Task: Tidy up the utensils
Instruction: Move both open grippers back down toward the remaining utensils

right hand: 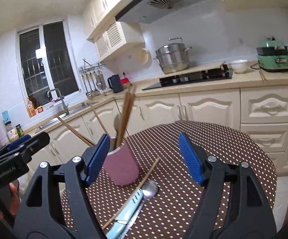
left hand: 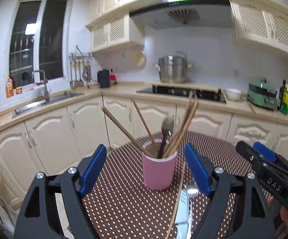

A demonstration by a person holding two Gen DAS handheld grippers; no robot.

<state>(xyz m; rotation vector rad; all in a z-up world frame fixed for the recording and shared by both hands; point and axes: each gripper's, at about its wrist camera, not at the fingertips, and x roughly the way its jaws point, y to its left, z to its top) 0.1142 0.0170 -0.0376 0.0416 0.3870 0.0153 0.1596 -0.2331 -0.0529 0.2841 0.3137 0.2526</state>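
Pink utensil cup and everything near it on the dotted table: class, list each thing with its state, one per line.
Pink utensil cup: upright, holding chopsticks and a dark spoon.
Loose chopstick: lying on the table.
Metal spoon: lying flat.
Light-blue peeler: lying flat.
Left claw: open, empty.
Right claw: open, empty.

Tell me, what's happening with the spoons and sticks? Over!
Both grippers open, empty. Pink cup holds chopsticks. Spoon, loose chopstick on table. Nothing blocking.
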